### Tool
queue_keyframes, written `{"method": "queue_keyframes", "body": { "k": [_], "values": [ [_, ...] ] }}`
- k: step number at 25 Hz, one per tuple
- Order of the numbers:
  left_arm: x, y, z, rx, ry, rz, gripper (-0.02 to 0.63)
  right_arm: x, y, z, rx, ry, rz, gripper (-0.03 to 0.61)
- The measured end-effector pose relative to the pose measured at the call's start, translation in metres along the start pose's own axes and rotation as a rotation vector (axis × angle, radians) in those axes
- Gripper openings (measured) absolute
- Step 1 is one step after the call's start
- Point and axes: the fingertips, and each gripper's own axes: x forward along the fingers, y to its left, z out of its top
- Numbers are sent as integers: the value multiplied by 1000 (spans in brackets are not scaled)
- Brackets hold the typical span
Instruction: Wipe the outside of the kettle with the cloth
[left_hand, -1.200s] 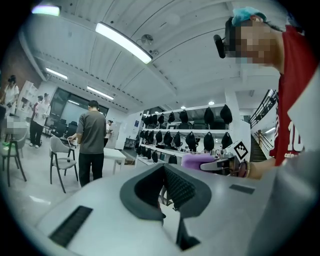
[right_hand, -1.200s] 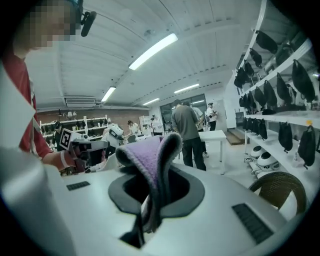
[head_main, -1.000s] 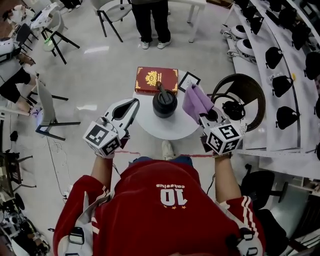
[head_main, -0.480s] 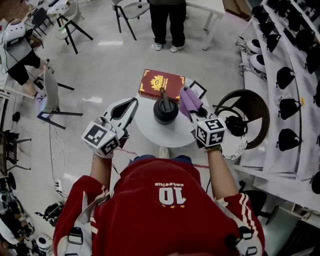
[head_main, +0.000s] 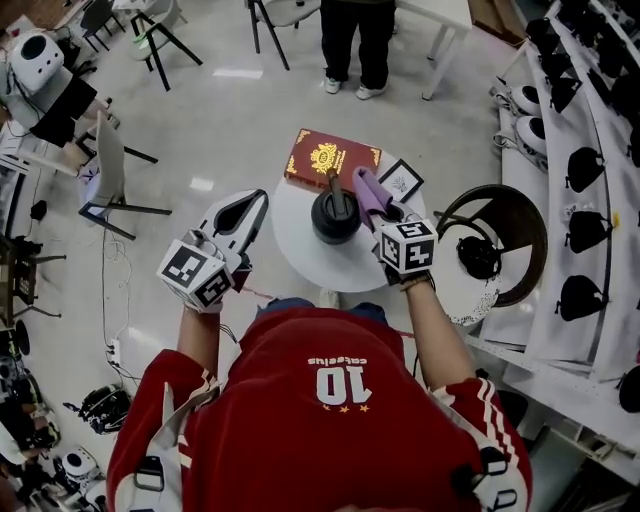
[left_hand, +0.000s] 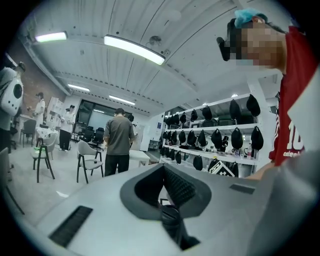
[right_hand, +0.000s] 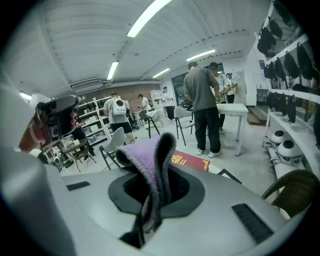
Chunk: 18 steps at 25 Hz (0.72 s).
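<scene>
Red jersey (head_main: 300, 440), white 10, white-striped sleeves (head_main: 492, 432)

Bright, even indoor light falls from long ceiling strips (left_hand: 134, 49), which burn out to plain white in both gripper views. In the head view the pale floor (head_main: 250, 130) carries a few small glare patches — shadows are faint and soft. All views bulge at the edges, and the gripper views go black at the corners. The cloth (right_hand: 150, 165), near the lens, is slightly soft.
</scene>
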Motion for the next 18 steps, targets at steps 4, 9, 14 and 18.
{"method": "queue_keyframes", "body": {
  "k": [4, 9, 14, 18],
  "values": [
    [-7, 6, 4, -6, 3, -4, 6, 11, 12, 0, 14, 14, 5, 46],
    [-17, 17, 8, -1, 6, -13, 7, 23, 28, 1, 29, 22, 10, 46],
    [-28, 27, 12, -10, 0, -17, 7, 32, 41, 1, 41, 29, 7, 46],
    [-39, 34, 16, -4, 11, -9, 8, 38, 51, 5, 43, 32, 9, 46]
  ]
}}
